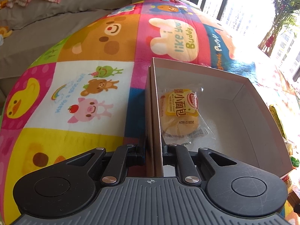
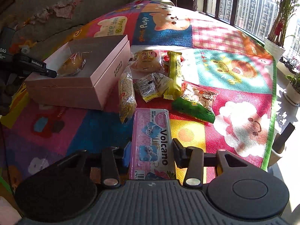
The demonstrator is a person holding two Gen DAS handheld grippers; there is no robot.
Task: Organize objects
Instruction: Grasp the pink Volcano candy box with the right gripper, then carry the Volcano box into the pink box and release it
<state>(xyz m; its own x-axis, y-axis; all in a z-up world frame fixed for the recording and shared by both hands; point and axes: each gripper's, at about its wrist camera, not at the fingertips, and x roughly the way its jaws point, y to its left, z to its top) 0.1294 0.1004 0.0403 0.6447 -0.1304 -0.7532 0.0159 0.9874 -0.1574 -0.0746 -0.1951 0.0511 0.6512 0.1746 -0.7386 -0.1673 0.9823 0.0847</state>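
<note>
One pink box [image 2: 78, 78] sits open on the cartoon play mat [image 2: 234, 71], and it is the biggest thing in play: the snacks appear meant to go into it. The left gripper [image 1: 152, 150] has its fingers pressed together on the box's near side wall, one finger outside and one inside, steadying it. Inside lies a single wrapped small bread [image 1: 180, 112], so the packing has, by my reading, only begun.

Just beside the box on the mat lies the loose pile: a second wrapped bread [image 2: 147, 61], a long clear bag of grains [image 2: 127, 95], a yellow bar wrapper [image 2: 174, 75], a silvery packet [image 2: 150, 86] and a green-edged bag of pale snacks [image 2: 196, 101].

Nearest the right gripper [image 2: 150, 155] is the pink "Volcano" pack [image 2: 150, 146], lying lengthwise between the two fingers. The fingers stand partly spread on either side of it; the right one shows a small gap to the pack's edge, and the left contact is shaded, so a firm pinch is not evident. The step in hand looks like picking this pack; next it calls for squeezing on its long edges, lifting, and carrying it left over the box wall.
</note>
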